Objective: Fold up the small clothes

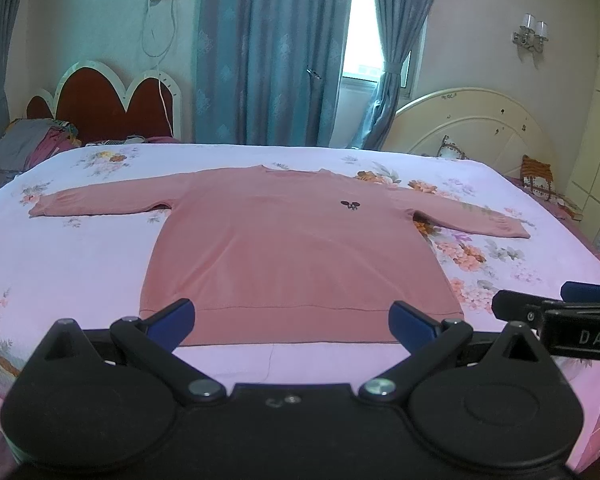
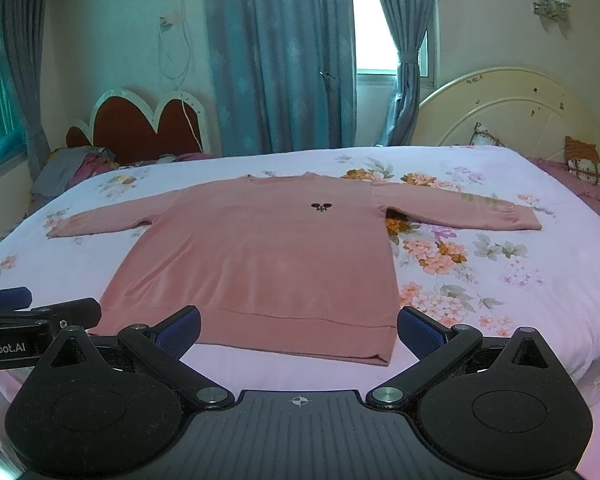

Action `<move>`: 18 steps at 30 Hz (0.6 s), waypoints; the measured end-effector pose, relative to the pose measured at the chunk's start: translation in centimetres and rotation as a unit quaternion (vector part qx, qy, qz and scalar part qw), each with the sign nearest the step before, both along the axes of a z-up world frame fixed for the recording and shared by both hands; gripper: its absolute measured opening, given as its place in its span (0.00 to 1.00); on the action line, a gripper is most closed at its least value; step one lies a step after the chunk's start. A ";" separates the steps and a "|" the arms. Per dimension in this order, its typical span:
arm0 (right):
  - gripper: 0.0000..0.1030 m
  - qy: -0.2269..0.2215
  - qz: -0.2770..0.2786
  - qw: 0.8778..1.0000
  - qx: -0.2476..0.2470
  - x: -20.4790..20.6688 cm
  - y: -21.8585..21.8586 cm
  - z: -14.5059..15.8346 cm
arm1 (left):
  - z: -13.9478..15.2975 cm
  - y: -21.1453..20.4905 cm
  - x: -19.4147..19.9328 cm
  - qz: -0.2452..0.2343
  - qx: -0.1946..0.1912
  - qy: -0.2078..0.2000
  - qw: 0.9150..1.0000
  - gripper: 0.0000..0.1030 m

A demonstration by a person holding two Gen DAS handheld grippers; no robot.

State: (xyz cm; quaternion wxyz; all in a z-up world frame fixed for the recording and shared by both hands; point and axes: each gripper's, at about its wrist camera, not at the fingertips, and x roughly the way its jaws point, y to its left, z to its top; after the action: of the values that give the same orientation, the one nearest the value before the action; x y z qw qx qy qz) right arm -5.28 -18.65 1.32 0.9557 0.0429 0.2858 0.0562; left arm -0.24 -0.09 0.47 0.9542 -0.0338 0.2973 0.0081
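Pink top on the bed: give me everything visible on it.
The pink top is a long-sleeved knit-looking pullover with a round neck, a ribbed hem band and a small dark emblem on the chest. It lies flat, front up, unfolded, both sleeves spread sideways, hem toward the cameras, on the floral bedsheet. Nothing else touches it; both tongs are open, short of the hem.

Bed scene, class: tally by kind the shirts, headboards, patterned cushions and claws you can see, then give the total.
Pink shirt: 1
Headboards: 2
Patterned cushions: 2
Claws, left claw and right claw: 2
Total: 7
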 end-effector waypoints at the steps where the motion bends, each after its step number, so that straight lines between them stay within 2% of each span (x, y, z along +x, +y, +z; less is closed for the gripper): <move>1: 1.00 0.000 0.000 1.000 0.000 0.0 0.0 0.0 | 0.0 0.0 0.0 -0.001 -0.001 0.000 1.000 1.00; 18: 1.00 0.002 -0.005 1.000 -0.003 -0.2 -0.4 0.2 | -0.1 0.4 0.4 0.003 -0.001 0.001 1.000 1.00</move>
State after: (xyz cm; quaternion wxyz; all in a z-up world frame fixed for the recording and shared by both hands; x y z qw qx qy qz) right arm -5.50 -19.00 1.55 0.9555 0.0415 0.2876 0.0502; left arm 0.16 0.34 0.42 0.9537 -0.0353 0.2986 0.0112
